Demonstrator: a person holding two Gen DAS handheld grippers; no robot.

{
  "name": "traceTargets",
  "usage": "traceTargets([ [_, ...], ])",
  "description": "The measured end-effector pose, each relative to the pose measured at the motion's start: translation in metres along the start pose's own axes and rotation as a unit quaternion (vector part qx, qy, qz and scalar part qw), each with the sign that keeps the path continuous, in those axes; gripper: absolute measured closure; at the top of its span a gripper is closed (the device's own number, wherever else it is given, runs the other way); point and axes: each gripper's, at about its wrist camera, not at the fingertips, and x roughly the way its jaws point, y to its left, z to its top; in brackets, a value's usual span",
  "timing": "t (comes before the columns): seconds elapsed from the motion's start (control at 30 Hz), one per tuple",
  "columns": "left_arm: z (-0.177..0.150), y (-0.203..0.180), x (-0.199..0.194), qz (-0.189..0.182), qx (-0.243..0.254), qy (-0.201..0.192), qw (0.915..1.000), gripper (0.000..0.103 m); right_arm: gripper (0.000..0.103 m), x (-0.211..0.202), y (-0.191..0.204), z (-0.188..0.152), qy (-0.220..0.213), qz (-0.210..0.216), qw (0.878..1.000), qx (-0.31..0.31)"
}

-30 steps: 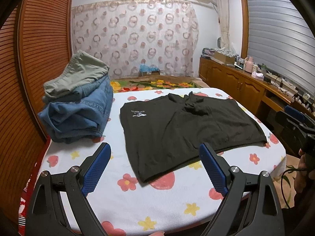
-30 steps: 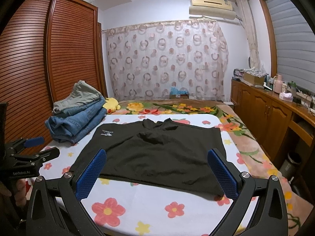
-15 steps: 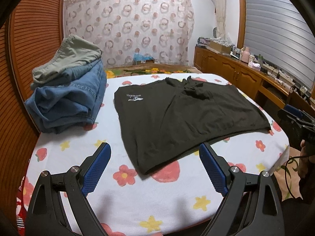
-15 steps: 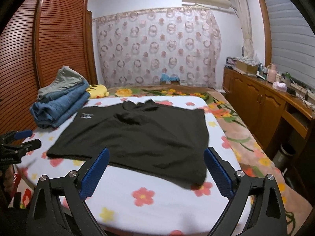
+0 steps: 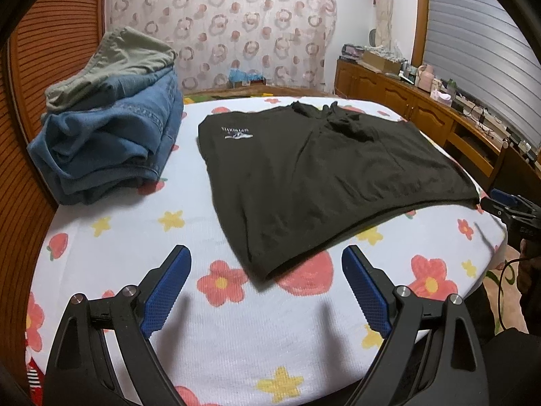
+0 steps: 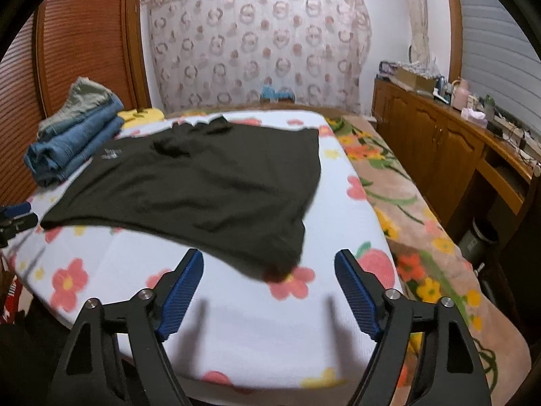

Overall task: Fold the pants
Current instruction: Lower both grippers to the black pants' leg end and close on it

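A dark garment [image 5: 321,176] with a small white logo lies spread flat on the flower-print bed [image 5: 236,331]; it also shows in the right wrist view [image 6: 209,182]. My left gripper [image 5: 267,291] is open and empty, just short of the garment's near left corner. My right gripper [image 6: 268,291] is open and empty, just short of its near right corner. Each gripper shows at the edge of the other's view: the right one [image 5: 507,204], the left one [image 6: 15,216].
A pile of folded jeans [image 5: 111,142] with a green garment on top sits at the bed's far left, next to a slatted wooden wardrobe [image 6: 81,34]. A wooden cabinet [image 6: 439,142] with clutter runs along the right wall. A flowered blanket [image 6: 405,196] covers the bed's right side.
Both grippers have come closer to the bed and lower, each toward a near corner of the dark garment. The jaws stayed open. The garment has not moved.
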Motion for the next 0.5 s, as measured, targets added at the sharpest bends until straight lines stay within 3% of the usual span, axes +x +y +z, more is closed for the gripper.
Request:
traceTargets([
  [0.1,-0.002,0.002,0.005,0.0,-0.001,0.008,1.0,0.016,0.03,-0.005,0.002,0.007,0.006,0.001,1.0,0.0],
  [0.17,-0.002,0.003,0.007,-0.001,-0.001,0.011,0.9999,0.017,0.041,-0.009,0.004,0.009,0.008,0.001,1.0,-0.001],
  [0.5,-0.009,0.007,0.017,-0.004,0.002,0.023,0.9997,0.044,0.067,-0.026,0.016,0.014,0.004,-0.001,1.0,-0.01],
])
